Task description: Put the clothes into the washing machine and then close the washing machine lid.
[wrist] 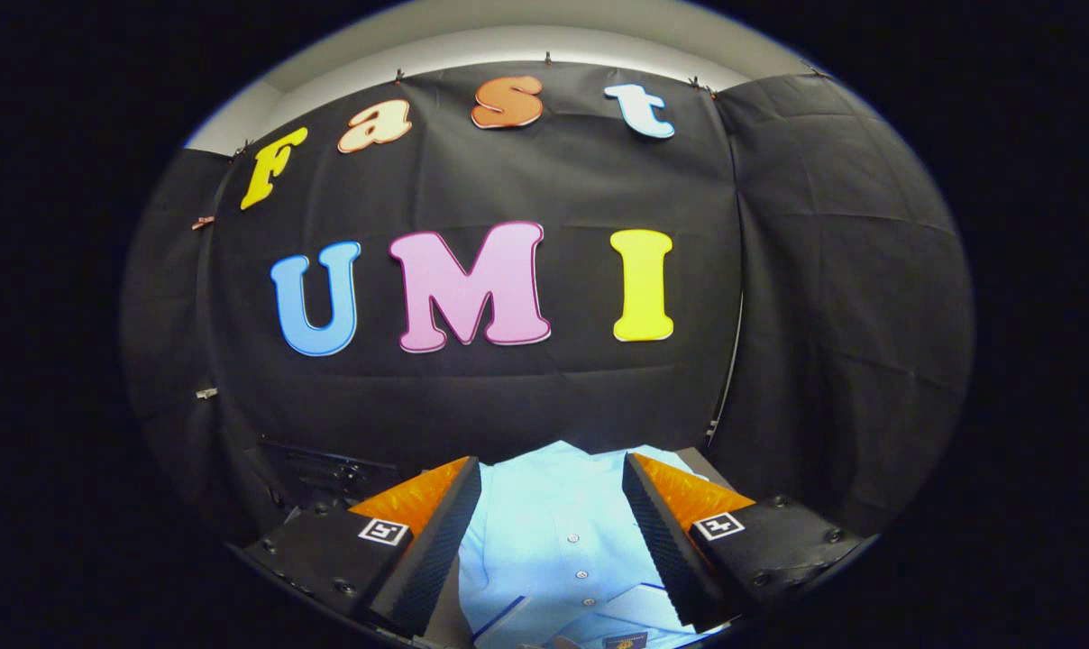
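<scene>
We are at the first step — our tool (552,527) is wide open and grips nothing, and the light blue shirt (553,550) lies between its fingers. Next we must lower and close on the cloth.

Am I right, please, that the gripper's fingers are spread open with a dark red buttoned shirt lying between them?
Not quite: the gripper view shows the shirt is light blue, not dark red. The gripper is indeed open, with the buttoned shirt lying between its fingers.

Shirt (558,532) between spread claw (552,482) fingers.
</scene>
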A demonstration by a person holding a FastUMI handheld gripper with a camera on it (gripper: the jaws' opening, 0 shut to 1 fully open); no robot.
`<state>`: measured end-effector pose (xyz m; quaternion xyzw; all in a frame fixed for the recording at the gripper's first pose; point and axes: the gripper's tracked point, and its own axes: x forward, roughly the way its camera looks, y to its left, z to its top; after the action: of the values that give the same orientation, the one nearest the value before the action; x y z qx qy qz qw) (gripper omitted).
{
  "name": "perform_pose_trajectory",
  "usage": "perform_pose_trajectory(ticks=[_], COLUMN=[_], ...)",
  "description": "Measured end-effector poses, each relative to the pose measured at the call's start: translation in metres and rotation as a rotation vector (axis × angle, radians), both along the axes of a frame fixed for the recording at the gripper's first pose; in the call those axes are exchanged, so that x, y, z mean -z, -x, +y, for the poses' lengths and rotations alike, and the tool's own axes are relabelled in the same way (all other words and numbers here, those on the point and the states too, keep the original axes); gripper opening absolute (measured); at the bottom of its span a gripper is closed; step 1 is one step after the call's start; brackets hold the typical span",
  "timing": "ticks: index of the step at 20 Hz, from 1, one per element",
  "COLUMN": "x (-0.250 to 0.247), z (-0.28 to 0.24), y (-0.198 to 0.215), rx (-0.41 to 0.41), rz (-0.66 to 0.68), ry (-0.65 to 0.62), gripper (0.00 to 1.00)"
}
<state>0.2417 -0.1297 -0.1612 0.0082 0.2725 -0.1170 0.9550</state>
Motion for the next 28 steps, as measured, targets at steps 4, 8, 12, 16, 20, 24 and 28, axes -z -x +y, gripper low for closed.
perform_pose_trajectory(ticks=[4,8,12,16,20,24,28], x=[0.043,0.077,0.102,0.129,0.134,0.134,0.133], z=[-0.016,-0.027,-0.032,-0.033,-0.034,-0.033,-0.033], y=[-0.011,-0.012,-0.007,-0.001,0.004,0.004,0.003], rx=[0.031,0.059,0.074,0.081,0.086,0.088,0.087], rz=[0.111,0.22,0.312,0.407,0.455,0.472,0.481], ry=[0.007,0.004,-0.014,-0.021,-0.021,-0.01,-0.018], gripper=[0.99,0.99,0.99,0.99,0.99,0.98,0.98])
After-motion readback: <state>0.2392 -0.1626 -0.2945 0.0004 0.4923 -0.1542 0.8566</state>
